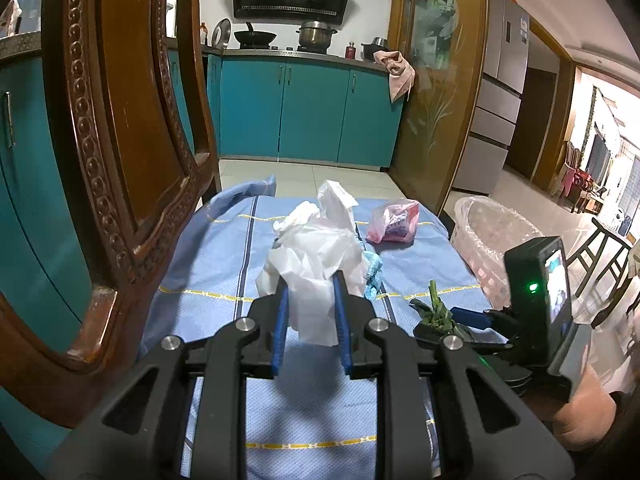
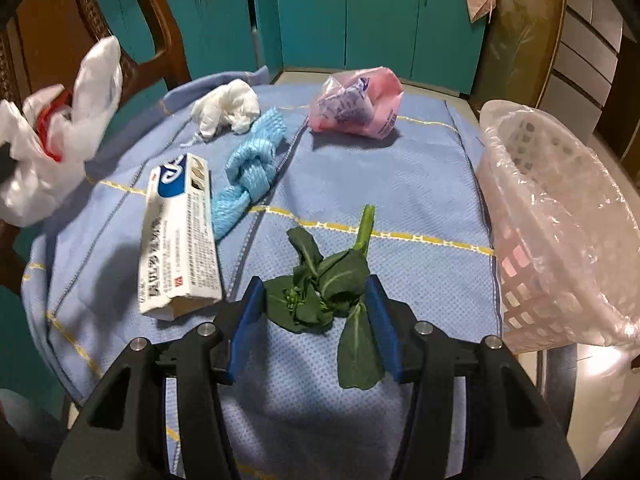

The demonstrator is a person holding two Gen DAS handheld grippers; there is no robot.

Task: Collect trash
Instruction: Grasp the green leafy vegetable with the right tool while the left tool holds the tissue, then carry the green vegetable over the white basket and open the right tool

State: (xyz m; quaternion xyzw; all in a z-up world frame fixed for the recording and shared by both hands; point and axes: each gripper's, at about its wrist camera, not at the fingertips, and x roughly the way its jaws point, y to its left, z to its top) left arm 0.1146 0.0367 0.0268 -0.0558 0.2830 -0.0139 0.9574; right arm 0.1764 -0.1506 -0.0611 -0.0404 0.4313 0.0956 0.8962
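Observation:
My left gripper [image 1: 310, 280] is shut on a crumpled white plastic bag [image 1: 316, 256] and holds it above the blue-clothed table [image 1: 216, 264]. The same bag [image 2: 60, 136] hangs at the left of the right wrist view. My right gripper [image 2: 314, 280] is low over the cloth and open, its blue pads [image 2: 250, 304] on either side of a green vegetable scrap [image 2: 340, 268]. The left wrist view has this gripper [image 1: 460, 320] at the right, by the scrap [image 1: 436, 312]. On the cloth also lie a toothpaste box [image 2: 180, 236], a knotted blue net [image 2: 252, 176], a white wad [image 2: 226, 110] and a pink bag [image 2: 356, 104].
A pale basket lined with clear plastic [image 2: 560, 216] stands off the table's right edge. A carved wooden chair [image 1: 120, 120] rises close at the left. Teal kitchen cabinets [image 1: 312, 112] stand beyond the far edge. A person's hand [image 1: 588, 408] holds the right gripper.

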